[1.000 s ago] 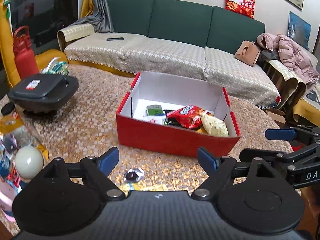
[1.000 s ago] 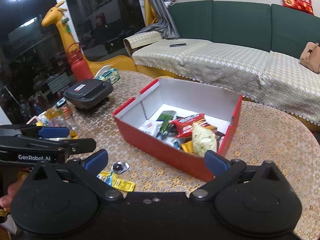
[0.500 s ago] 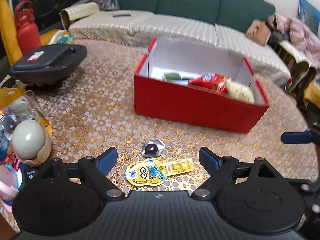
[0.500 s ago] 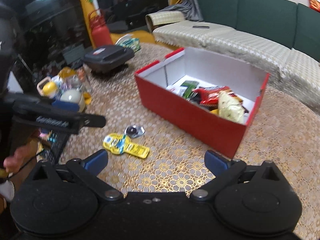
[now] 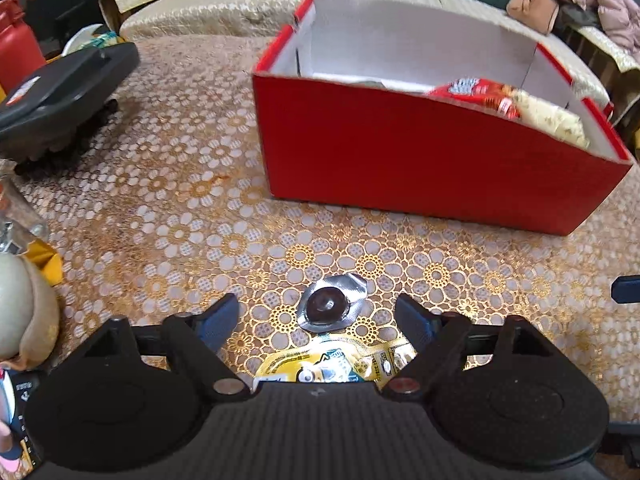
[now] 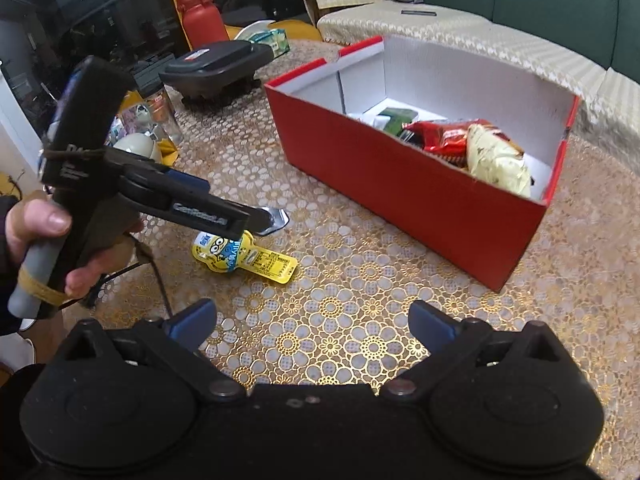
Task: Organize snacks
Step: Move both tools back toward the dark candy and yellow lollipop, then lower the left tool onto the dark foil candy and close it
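A small foil-wrapped chocolate snack (image 5: 330, 306) lies on the gold flowered tablecloth, in front of the red box (image 5: 420, 152). My left gripper (image 5: 316, 320) points down over it. Its jaws are closing with the snack between the fingers, and the pads are still apart from it. A yellow cartoon packet (image 5: 332, 364) lies just behind the snack, partly under the gripper body. In the right wrist view the foil snack (image 6: 276, 220) peeks out past the left gripper, with the yellow packet (image 6: 240, 258) beside it. My right gripper (image 6: 314, 320) hangs open over bare cloth. The red box (image 6: 400, 184) holds several snack bags.
A black lidded appliance (image 5: 60, 92) sits at the left of the table, with a red bottle (image 6: 200, 20) behind it. A round pale egg-shaped thing (image 5: 16, 300) and jars crowd the left edge. A hand (image 6: 40, 220) grips the left tool. A green sofa stands behind the table.
Both grippers have sunk toward the table. The left one has come down over the foil snack and its fingers have narrowed a little. The box looms larger.
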`<state>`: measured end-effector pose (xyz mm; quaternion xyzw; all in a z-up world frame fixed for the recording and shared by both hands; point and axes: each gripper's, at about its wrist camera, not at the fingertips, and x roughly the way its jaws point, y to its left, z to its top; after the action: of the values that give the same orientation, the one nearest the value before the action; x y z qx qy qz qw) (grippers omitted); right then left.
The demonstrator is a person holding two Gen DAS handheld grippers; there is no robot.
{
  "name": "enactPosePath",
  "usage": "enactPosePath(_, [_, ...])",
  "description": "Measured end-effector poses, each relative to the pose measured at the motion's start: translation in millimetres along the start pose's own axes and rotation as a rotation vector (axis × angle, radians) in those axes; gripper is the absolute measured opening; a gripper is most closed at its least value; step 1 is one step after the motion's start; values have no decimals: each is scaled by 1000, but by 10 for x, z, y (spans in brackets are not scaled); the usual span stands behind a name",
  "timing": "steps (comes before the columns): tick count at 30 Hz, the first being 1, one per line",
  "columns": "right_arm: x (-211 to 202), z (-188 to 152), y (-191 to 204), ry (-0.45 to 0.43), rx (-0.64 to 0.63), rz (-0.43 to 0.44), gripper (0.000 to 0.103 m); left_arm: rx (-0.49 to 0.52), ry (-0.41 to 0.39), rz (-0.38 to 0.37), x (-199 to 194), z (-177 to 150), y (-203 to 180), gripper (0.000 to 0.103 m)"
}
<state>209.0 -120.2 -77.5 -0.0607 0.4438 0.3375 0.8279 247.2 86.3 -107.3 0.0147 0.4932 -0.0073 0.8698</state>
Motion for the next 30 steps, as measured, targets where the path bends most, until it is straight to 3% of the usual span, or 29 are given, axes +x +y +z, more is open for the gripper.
enactPosePath(4, [90, 16, 5, 17, -10, 6, 101, 11, 27, 4, 144, -20, -39, 59])
enactPosePath(9, [177, 40, 35, 34, -27, 12, 100, 12, 12, -1, 163, -46, -61, 53])
enactPosePath(11, [196, 47, 46, 37, -27, 18, 100, 3, 7, -11, 158, -49, -52, 40])
enactPosePath(22, [282, 99, 116, 51, -53, 21, 94, -44, -31, -32, 104, -113, 19, 29])
enactPosePath(25, [323, 128, 153, 54, -68, 24, 93, -62, -37, -44, 75, -133, 61, 9])
enactPosePath(30, [377, 166, 185, 59, -74, 30, 93, -65, -38, -49, 71, -148, 106, 10])
